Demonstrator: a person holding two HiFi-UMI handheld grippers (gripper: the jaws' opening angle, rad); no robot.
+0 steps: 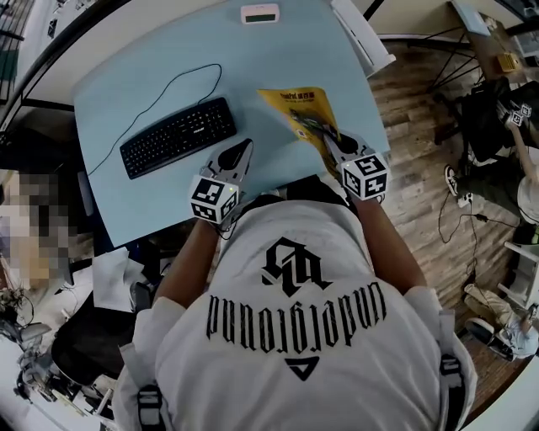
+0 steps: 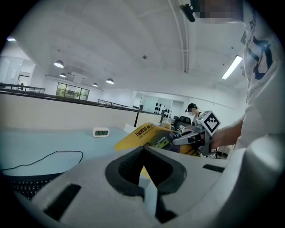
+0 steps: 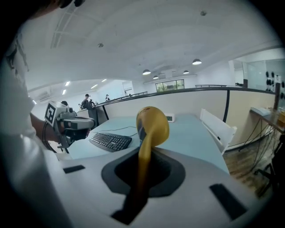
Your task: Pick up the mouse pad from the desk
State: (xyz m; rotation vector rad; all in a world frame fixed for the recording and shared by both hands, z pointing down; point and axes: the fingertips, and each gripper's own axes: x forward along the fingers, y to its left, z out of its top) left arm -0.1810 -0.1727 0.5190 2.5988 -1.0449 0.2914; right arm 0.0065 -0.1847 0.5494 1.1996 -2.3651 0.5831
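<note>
The yellow mouse pad [image 1: 301, 111] is lifted off the light blue desk [image 1: 143, 80] at its near right part. My right gripper [image 1: 327, 139] is shut on the pad's near edge. In the right gripper view the mouse pad [image 3: 151, 127] stands edge-on between the jaws of the right gripper [image 3: 144, 153] and curls over at its top. My left gripper [image 1: 244, 151] hovers just left of the pad, touching nothing. In the left gripper view the left gripper [image 2: 143, 149] has its tips together with nothing between them, and the mouse pad [image 2: 141, 133] hangs ahead of it in the right gripper [image 2: 192, 137].
A black keyboard [image 1: 177, 136] with its cable lies on the desk's left half. A small white clock [image 1: 259, 13] stands at the far edge. A long white object [image 1: 362, 34] sits at the desk's far right corner. Chairs, cables and clutter surround the desk.
</note>
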